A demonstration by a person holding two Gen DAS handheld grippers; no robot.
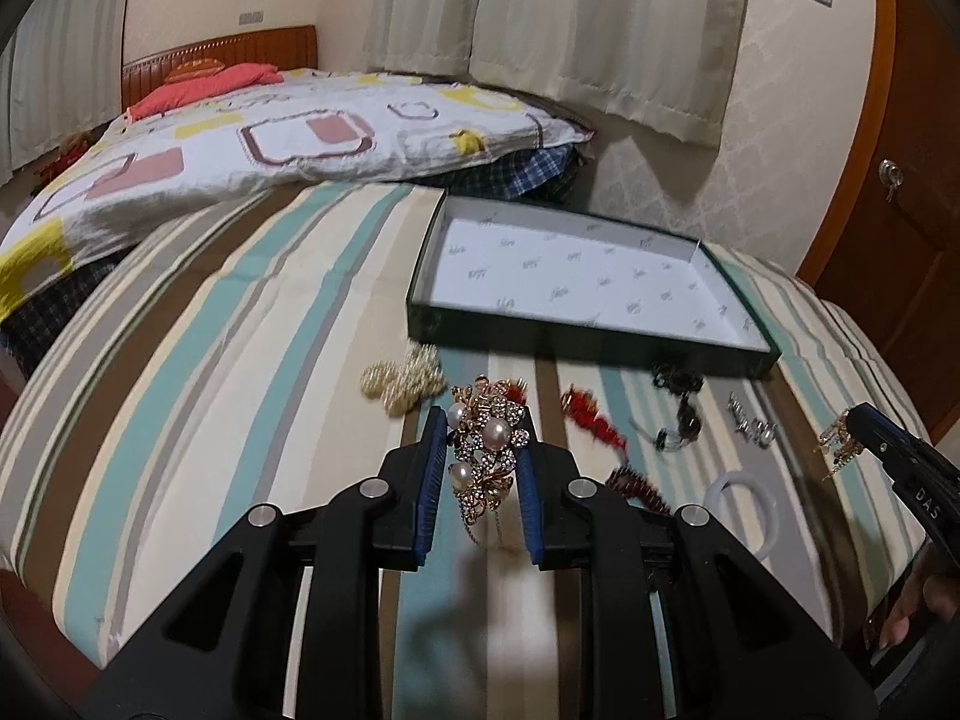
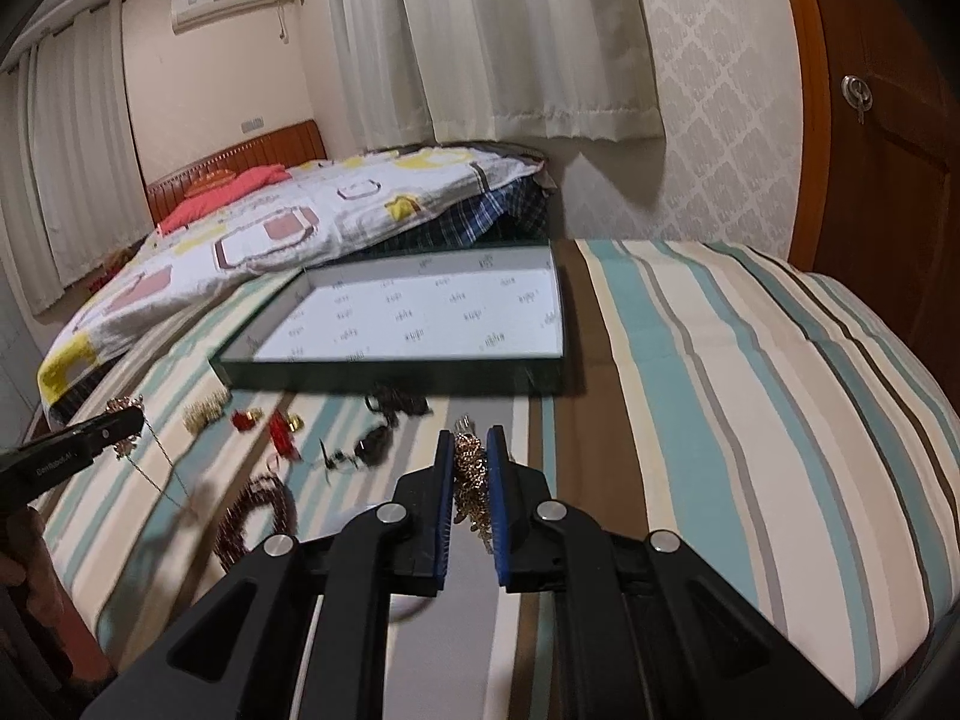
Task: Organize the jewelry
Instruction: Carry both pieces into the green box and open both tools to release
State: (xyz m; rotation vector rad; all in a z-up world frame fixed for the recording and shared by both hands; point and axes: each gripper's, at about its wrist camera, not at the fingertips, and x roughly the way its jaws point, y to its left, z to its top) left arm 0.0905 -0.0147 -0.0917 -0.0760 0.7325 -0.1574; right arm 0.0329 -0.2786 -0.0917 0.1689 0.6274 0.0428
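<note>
Left tool (image 1: 483, 450): pinching gold pearl-and-rhinestone brooch (image 1: 485, 441) above striped bed (image 1: 240, 360). Right tool (image 2: 470, 468): pinching gold chain earring (image 2: 471, 471). Shallow green box (image 1: 576, 336), white-lined, near bed's far edge.

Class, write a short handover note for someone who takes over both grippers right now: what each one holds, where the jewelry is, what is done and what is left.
Left gripper: shut on the pearl brooch, lifted.
Right gripper: shut on a gold chain piece.
The green box lies open on the striped bedspread, nothing in it yet.
Left in front of the box: pearl cluster, red pieces, dark pieces, white ring.
</note>
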